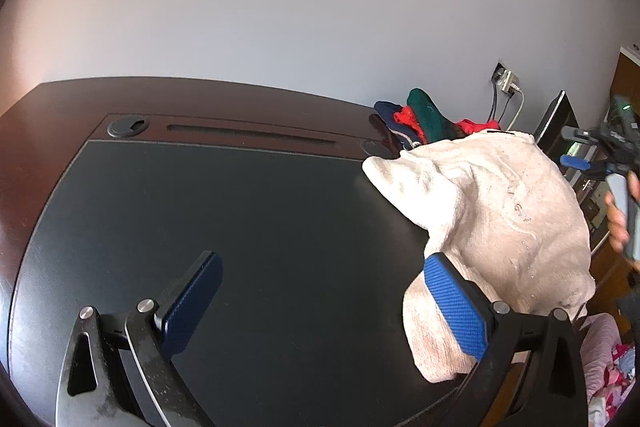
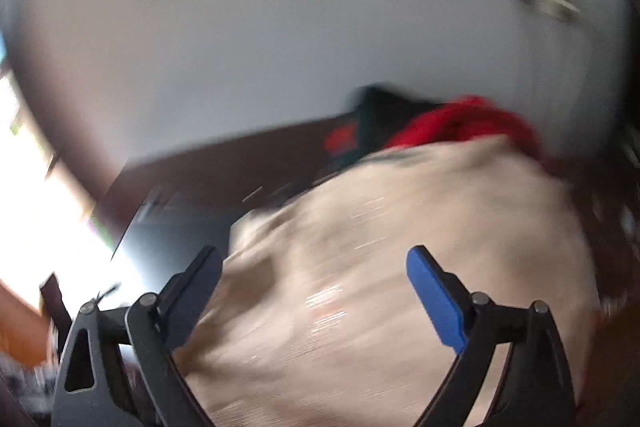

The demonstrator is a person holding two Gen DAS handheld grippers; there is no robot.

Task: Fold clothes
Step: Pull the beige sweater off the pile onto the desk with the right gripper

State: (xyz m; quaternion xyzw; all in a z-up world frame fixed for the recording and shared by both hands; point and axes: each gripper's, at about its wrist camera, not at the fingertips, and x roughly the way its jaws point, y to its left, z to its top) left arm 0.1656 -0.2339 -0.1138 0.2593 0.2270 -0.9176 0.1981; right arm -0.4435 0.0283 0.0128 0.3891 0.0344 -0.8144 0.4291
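A cream knitted garment lies bunched on the right side of the dark desk mat. My left gripper is open above the mat, and its right finger rests against the garment's near fold. In the blurred right wrist view the same cream garment fills the space under and between the blue pads of my right gripper, which is open with nothing clamped. The right gripper also shows at the far right in the left wrist view, held by a hand.
A heap of red, green and navy clothes sits at the desk's back right by the wall socket; it shows as red cloth behind the cream garment. A brown desk rim with a cable grommet surrounds the mat.
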